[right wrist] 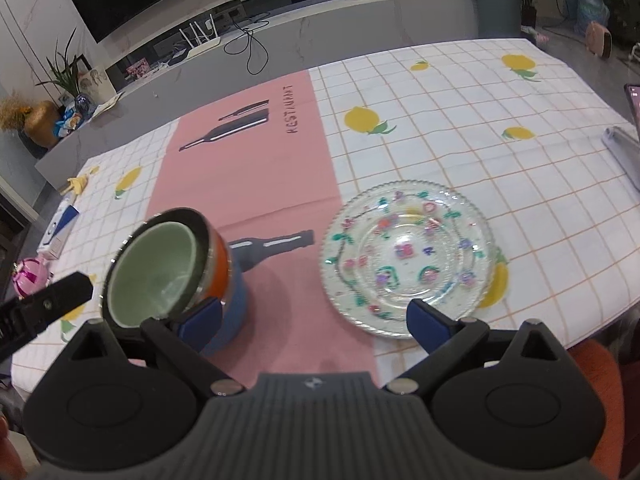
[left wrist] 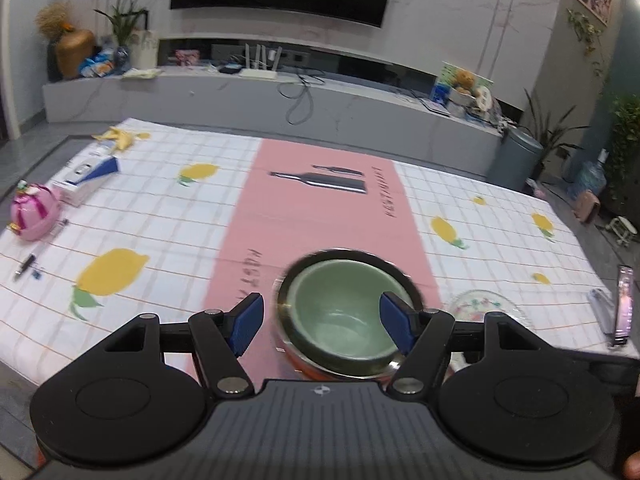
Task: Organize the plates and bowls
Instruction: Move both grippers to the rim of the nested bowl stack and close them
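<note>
Standing on the pink strip of the tablecloth, the bowls are already gathered into one stack: a pale green ceramic bowl sits inside an orange bowl with a metal rim, and this pair rests on a blue bowl at the bottom. The stack looks tilted in the right wrist view, but the fisheye lens may cause this, so I cannot say if it really leans. To the right of the stack, apart from it, a clear glass plate with coloured flower print lies flat on the white checked part of the cloth with the yellow lemons.

The left gripper has its blue pads spread wide, one on each side of the green bowl's rim as seen from above, and they do not press on it. The right gripper also stands wide, with nothing between its pads; the stack is at its left pad and the plate just beyond its right pad.

In my judgement the nesting of the bowls is done, and both tools are free. What is left seems small: perhaps the plate must go under or beside the stack, if the task wants all in one place. I see only one plate, so no piling of plates remains.
</note>
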Motion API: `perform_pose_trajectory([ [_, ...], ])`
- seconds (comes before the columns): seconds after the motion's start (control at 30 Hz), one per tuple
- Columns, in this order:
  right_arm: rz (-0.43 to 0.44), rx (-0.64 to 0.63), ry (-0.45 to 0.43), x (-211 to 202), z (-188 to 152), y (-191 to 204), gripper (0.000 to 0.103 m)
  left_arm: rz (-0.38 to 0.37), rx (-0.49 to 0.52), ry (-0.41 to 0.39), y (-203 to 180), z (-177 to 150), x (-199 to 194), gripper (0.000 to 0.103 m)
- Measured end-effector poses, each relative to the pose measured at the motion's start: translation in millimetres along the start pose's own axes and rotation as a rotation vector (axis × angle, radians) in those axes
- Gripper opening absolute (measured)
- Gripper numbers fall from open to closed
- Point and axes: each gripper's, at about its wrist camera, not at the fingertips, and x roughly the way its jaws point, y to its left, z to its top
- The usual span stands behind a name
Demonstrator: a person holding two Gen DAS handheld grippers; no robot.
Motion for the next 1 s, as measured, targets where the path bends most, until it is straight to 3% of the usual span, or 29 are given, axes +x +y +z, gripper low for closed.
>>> perform_pose_trajectory([
  [0.17, 0.025, -0.003, 0.020, 5, 3, 19, 0.097, 0.009, -0.043, 0.007, 23, -1, 4, 0.079],
  [0.47, 0.085, 0.069, 0.088, 30, 7, 35, 0.097, -0.140, -0.290, 0.118, 66, -14, 33, 0.080],
  [0.77, 0.195, 0.215, 0.198, 64, 5, 28, 0.097, -0.213, -0.549, 0.195, 100, -28, 65, 0.080],
  [1.0, 0.213, 0.229, 0.219, 85, 12, 32, 0.097, -0.205, -0.522, 0.224, 97, -22, 80, 0.080],
])
